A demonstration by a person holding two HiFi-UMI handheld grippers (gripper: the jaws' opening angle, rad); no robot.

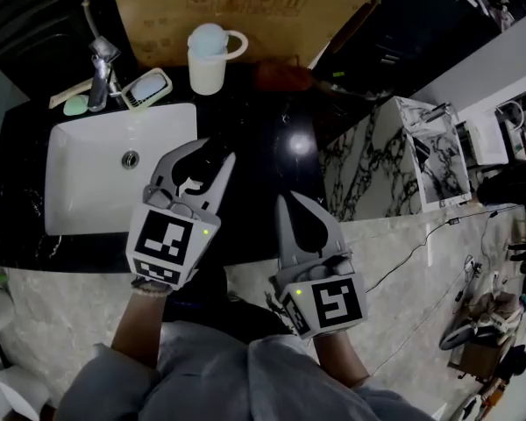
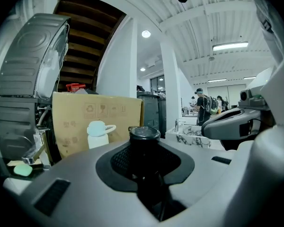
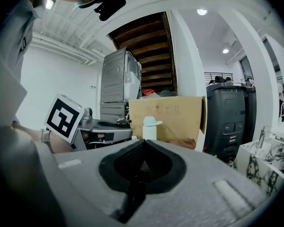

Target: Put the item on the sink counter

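Ahead of me: brown cardboard box (image 1: 237, 16), white plastic jug with pale blue lid (image 1: 208, 60) just before it. Left of the jug: pale soap dish (image 1: 147, 89), chrome tap (image 1: 99, 77), mint-green sponge (image 1: 75, 105).

— What does the item look like?
— A small black jar (image 2: 144, 137) with a glossy round lid, standing upright.
— Where is it?
— Clamped between the left tool's (image 1: 204, 153) jaws, with its lid rising just above them, over the black counter (image 1: 272, 147). I can't tell whether it touches the counter.
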